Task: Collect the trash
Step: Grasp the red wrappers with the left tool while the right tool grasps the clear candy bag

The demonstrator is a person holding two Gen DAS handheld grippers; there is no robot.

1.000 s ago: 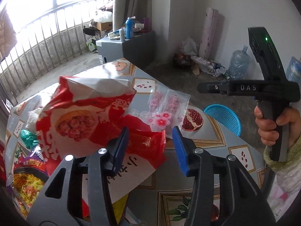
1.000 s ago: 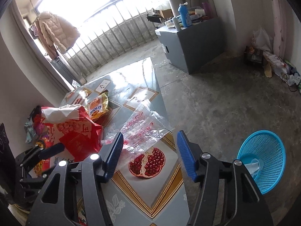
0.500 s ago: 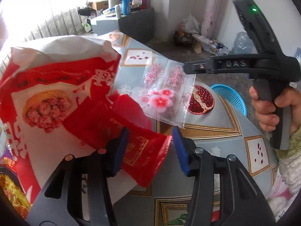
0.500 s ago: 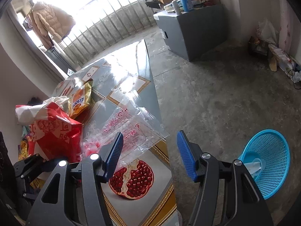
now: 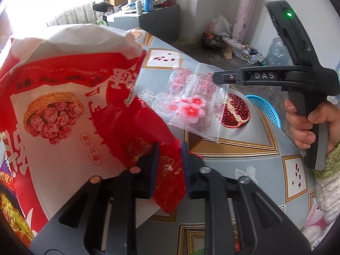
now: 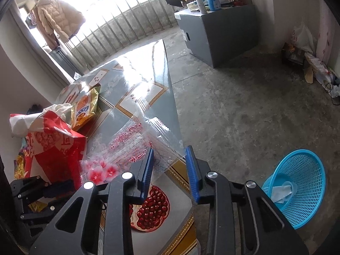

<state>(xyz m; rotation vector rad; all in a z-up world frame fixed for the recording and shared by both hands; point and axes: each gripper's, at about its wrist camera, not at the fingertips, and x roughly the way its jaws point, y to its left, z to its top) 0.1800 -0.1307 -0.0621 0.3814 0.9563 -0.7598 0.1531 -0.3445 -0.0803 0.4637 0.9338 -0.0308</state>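
My left gripper (image 5: pixel 169 159) has closed in on the lower corner of a big red and white snack bag (image 5: pixel 70 110) and pinches its red foil. The same bag shows in the right wrist view (image 6: pixel 53 148). A clear plastic bag with pink flowers (image 5: pixel 191 104) lies beside it on the table. In the right wrist view my right gripper (image 6: pixel 170 170) is half closed around the near edge of that clear bag (image 6: pixel 136 146); the jaws still stand apart. A blue mesh trash basket (image 6: pixel 297 182) stands on the floor at the right.
The table (image 6: pixel 144 74) has a pomegranate-print cloth. A yellow snack packet (image 6: pixel 85 108) and more wrappers lie at its left side. A grey cabinet (image 6: pixel 218 31) with bottles stands at the back. The table's edge runs just right of the clear bag.
Both grippers have narrowed. The left one moved forward and closed on the red bag's corner. The right one moved onto the clear bag's edge.
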